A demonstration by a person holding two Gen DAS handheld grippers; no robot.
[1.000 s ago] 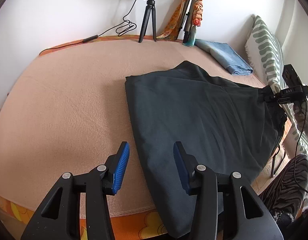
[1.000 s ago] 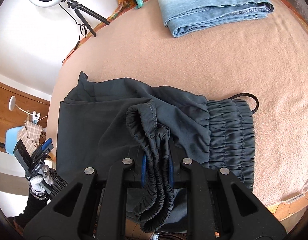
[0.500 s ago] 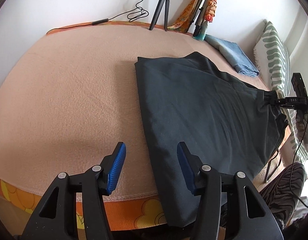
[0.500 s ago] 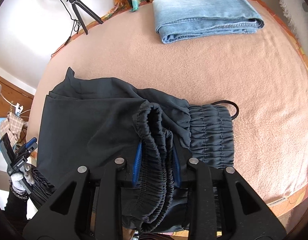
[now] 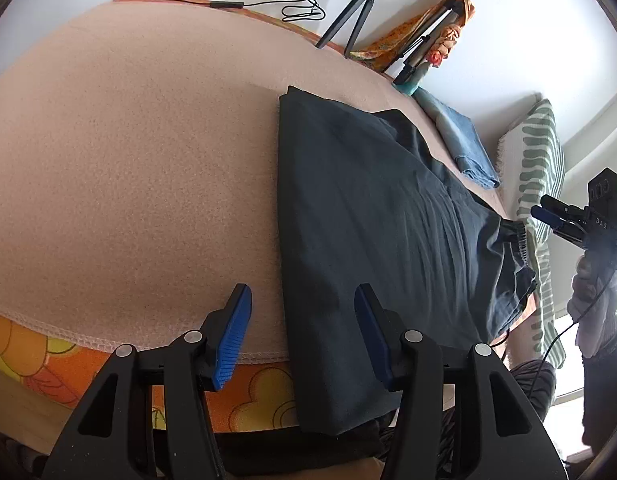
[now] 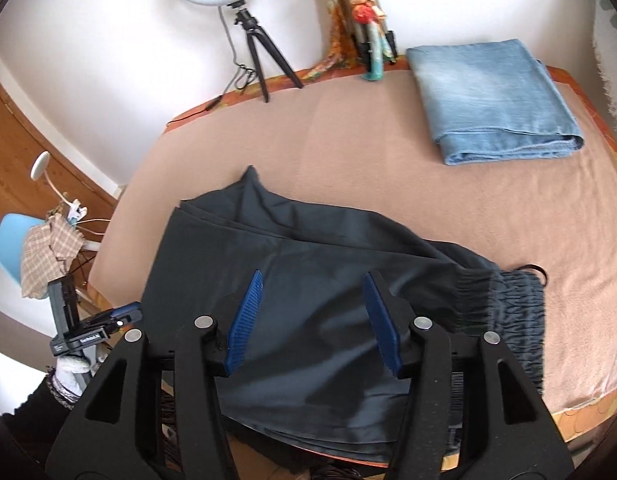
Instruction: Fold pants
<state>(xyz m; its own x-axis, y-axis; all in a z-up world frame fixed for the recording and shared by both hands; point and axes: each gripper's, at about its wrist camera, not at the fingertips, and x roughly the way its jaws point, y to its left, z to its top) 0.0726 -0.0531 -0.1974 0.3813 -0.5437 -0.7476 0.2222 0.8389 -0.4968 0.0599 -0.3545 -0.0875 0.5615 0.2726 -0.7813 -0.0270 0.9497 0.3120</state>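
Observation:
Dark grey pants (image 5: 372,216) lie spread on the peach blanket (image 5: 128,168), their leg end hanging over the bed's front edge. The pants also show in the right wrist view (image 6: 316,288), with the gathered elastic waistband (image 6: 516,304) at the right. My left gripper (image 5: 304,332) is open and empty, hovering over the leg end near the bed edge. My right gripper (image 6: 312,320) is open and empty, above the middle of the pants. The right gripper also shows at the far right of the left wrist view (image 5: 556,216).
Folded blue jeans (image 6: 496,100) lie at the back right of the bed. A ring light on a tripod (image 6: 244,32) and a striped pillow (image 5: 540,168) stand at the bed's far side. The orange floral sheet edge (image 5: 48,364) marks the front.
My right gripper has opened and let go of the waistband, which now lies flat on the bed. My left gripper has dropped lower toward the bed's front edge.

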